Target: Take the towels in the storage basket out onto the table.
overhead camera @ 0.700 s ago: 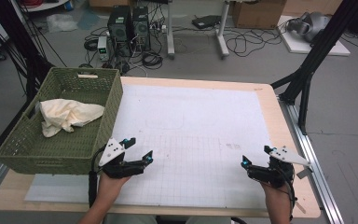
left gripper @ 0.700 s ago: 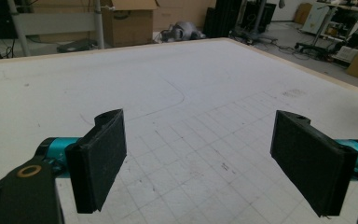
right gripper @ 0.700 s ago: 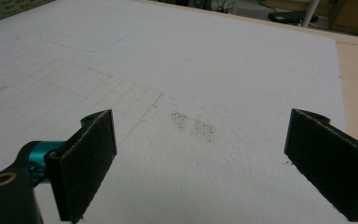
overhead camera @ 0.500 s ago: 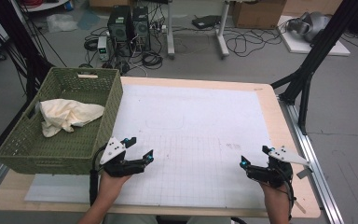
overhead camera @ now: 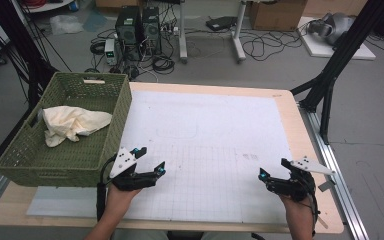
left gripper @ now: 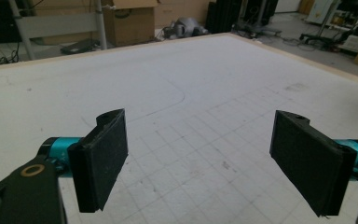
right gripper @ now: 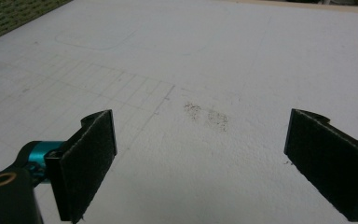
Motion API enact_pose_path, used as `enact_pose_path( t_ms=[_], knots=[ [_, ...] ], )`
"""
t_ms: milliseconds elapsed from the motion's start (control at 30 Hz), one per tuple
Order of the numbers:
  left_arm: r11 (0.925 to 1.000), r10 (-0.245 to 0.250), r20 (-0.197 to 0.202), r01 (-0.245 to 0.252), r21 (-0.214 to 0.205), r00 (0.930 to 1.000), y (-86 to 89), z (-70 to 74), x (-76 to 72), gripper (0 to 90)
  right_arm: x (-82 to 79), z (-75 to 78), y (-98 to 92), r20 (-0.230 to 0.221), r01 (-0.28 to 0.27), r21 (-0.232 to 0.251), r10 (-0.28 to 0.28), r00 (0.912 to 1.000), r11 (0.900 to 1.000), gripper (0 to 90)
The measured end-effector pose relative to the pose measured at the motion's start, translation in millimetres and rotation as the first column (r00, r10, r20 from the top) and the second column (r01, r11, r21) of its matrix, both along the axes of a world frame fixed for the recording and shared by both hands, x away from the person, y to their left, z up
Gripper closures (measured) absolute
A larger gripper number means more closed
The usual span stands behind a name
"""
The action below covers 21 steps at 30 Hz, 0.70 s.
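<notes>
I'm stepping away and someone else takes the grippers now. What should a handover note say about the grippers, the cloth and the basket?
Left gripper: open, nothing between its jaws, held over the white mat just right of the green basket.
Right gripper: open, nothing between its jaws, held over the mat's near right part.
Cream cloth: lies crumpled inside the basket, toward its far left side; neither gripper touches it.
Basket: stands on the table's left edge.
Done: the cloth is in the basket.
Left: probably nothing beyond a check; if the cloth must come out, the left gripper is nearer.

place: lab | signs — computer towers point(overhead camera: 139, 26), floor cables point(overhead camera: 260, 47), black rig frame point(overhead camera: 336, 65)
</notes>
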<state>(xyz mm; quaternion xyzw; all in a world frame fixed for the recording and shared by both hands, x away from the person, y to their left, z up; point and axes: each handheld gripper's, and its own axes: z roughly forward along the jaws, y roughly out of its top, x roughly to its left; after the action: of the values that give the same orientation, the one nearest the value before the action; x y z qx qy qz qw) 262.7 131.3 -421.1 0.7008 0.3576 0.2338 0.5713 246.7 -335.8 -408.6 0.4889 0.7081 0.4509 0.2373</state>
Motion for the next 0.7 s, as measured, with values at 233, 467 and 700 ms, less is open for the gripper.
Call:
enact_pose_path(
  t_ms=[233, 467, 700],
  knots=[
    [0.9994, -0.007, 0.010, 0.008, -0.032, 0.9999, 2.9, 11.1, -0.4, 17.2, 1.3, -2.1, 3.1, 0.004, -0.022, -0.080, 0.023, 0.9997, 0.9966, 8.3],
    [0.9993, -0.010, 0.015, 0.011, -0.036, 0.9998, 8.8, 26.8, 1.0, 17.7, 3.4, 2.2, 8.0, 0.066, -0.022, -0.099, 0.029, 0.9974, 0.9948, 8.3],
    [0.9933, 0.002, 0.022, 0.000, -0.116, 0.9998, 30.4, 58.9, 2.1, 19.1, 8.5, -1.3, 14.8, 0.044, -0.059, -0.118, 0.065, 0.9969, 0.9912, 8.3]
  ],
)
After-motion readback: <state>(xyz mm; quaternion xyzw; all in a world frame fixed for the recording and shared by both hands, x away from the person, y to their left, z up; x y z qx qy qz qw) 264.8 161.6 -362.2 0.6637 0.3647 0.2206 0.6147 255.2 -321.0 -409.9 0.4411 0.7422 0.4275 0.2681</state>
